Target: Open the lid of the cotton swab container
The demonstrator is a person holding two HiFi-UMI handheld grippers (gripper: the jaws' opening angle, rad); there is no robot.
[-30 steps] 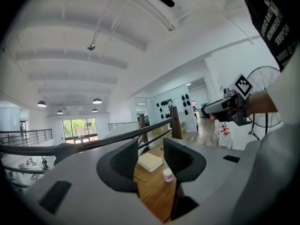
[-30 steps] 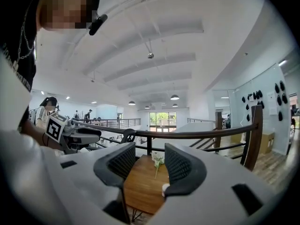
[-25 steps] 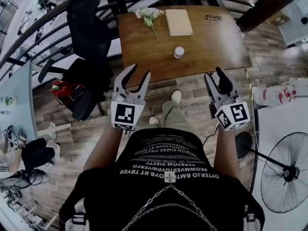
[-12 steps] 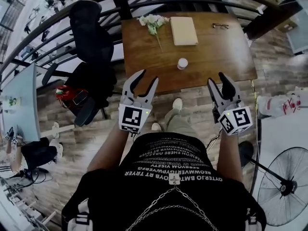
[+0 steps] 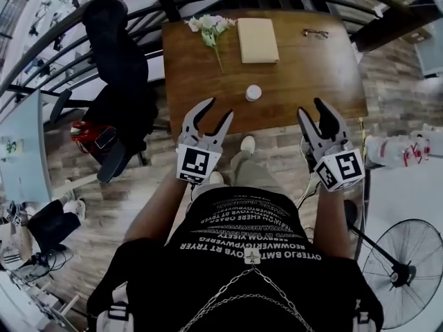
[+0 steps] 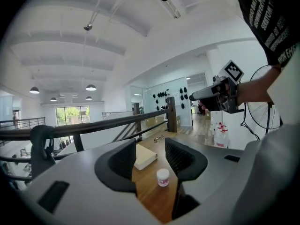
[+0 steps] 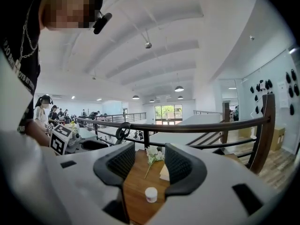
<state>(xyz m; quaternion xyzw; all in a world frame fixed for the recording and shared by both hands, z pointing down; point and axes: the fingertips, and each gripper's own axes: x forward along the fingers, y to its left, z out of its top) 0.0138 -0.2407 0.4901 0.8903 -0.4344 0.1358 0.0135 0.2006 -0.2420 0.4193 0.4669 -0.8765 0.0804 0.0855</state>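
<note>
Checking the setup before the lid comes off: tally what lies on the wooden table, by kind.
cotton swab container: 1
bunch of white flowers: 1
tan book: 1
pair of glasses: 1
Total: 4

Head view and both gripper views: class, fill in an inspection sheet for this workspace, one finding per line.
Surface: wooden table, mostly bare.
Job's things: cotton swab container upright, lid on, untouched.
Clutter: flowers, book, glasses at the far side.
Grippers: left gripper open, empty, jaws have just been opening; right gripper open, empty.
Cables: thin cable beneath the right gripper.
Surroundings: office chair, railing, fan.
</note>
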